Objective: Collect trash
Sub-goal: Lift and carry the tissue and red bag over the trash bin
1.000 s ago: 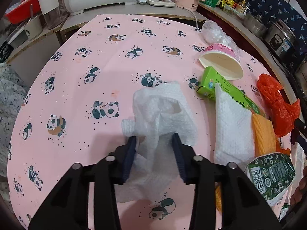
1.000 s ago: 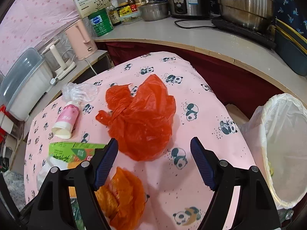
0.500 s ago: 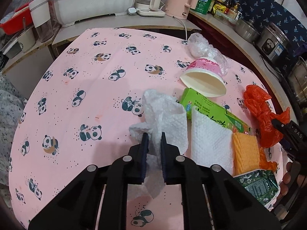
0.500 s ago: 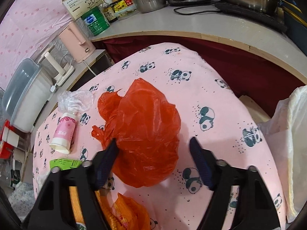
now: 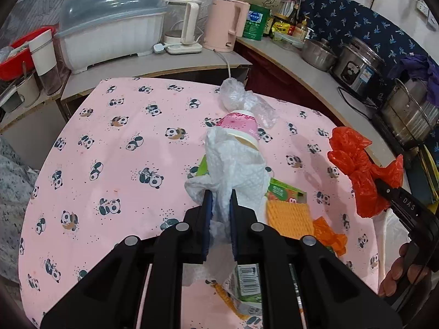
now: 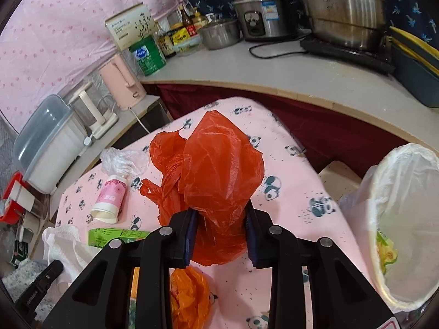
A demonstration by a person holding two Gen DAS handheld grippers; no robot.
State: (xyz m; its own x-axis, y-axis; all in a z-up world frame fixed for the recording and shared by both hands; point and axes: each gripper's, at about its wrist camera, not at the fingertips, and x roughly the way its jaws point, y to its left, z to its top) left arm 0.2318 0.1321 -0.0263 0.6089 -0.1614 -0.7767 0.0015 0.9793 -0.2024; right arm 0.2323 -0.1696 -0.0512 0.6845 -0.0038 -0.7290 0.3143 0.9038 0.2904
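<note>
Left gripper (image 5: 219, 205): jaws nearly closed, pinching a crumpled white paper towel (image 5: 233, 164) lifted ahead of its fingers. Right gripper (image 6: 221, 227): jaws closing around a red plastic bag (image 6: 216, 181) bunched between them; lined trash bin (image 6: 406, 219) to its right.

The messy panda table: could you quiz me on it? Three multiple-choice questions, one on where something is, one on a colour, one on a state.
1. Where is the lined trash bin?
A. on the table
B. beside the table's edge
C. on the counter

2. What colour is the plastic bag between the right gripper's fingers?
A. red
B. blue
C. black

3. How is the pink paper cup?
A. upright
B. crushed flat
C. lying on its side

Answers: B, it stands off the cloth's edge; A, plainly red; C, its mouth faces sideways.
</note>
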